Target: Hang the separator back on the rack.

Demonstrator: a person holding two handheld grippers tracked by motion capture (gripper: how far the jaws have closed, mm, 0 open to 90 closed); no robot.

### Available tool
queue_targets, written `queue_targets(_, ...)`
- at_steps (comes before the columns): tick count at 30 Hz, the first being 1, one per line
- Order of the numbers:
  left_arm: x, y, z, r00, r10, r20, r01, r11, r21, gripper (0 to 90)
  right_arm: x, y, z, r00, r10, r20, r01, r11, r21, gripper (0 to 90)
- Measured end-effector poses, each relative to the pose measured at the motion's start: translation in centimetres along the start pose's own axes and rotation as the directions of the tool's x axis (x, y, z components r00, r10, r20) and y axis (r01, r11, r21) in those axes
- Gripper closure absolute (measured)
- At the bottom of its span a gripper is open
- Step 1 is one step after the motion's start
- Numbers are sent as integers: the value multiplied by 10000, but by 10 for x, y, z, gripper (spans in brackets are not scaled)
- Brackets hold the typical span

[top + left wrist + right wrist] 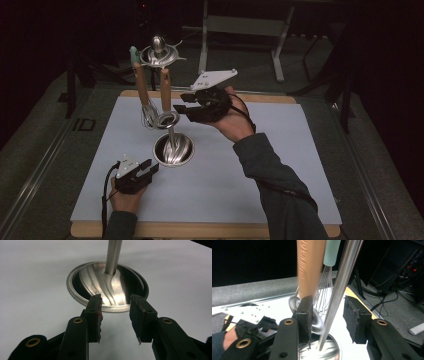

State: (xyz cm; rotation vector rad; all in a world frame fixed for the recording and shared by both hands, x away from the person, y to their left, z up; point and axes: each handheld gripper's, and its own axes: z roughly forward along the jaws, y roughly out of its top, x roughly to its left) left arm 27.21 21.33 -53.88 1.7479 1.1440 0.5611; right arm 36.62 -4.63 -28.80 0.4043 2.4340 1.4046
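Both hand-held grippers (142,171) (187,104) open

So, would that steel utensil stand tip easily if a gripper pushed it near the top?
Probably top-heavy: the stand carries its utensils high on one thin pole over a small round base. The polished steel likely slides on the smooth mat. The hanging whisk would probably swing.

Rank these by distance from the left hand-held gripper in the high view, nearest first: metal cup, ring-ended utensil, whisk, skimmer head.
From the left hand-held gripper:
1. Metal cup, just up-right of the jaws.
2. Ring-ended utensil, beyond the cup, wooden handle rising.
3. Whisk, left of that ring; too close to call against it.
4. Skimmer head, farthest, top.
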Motion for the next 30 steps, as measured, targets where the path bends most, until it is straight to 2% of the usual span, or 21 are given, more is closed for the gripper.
queue_targets(17, 0, 0, 1, 10000, -45, -19, 45, 10000, -1, 618, -8, -25, -13, 9998, -174, -72, 180, 9949, 992, 573)
queue_targets(25, 0, 0, 1, 10000, -48, -11, 48, 10000, 9, 615, -18, -46, -21, 9999, 163, 4, -162, 9907, 1353, 563)
queue_targets(30, 0, 0, 1, 10000, -58, -8, 58, 10000, 22, 615, -26, -68, -31, 9982, 580, 138, -595, 9860, 1557, 543)
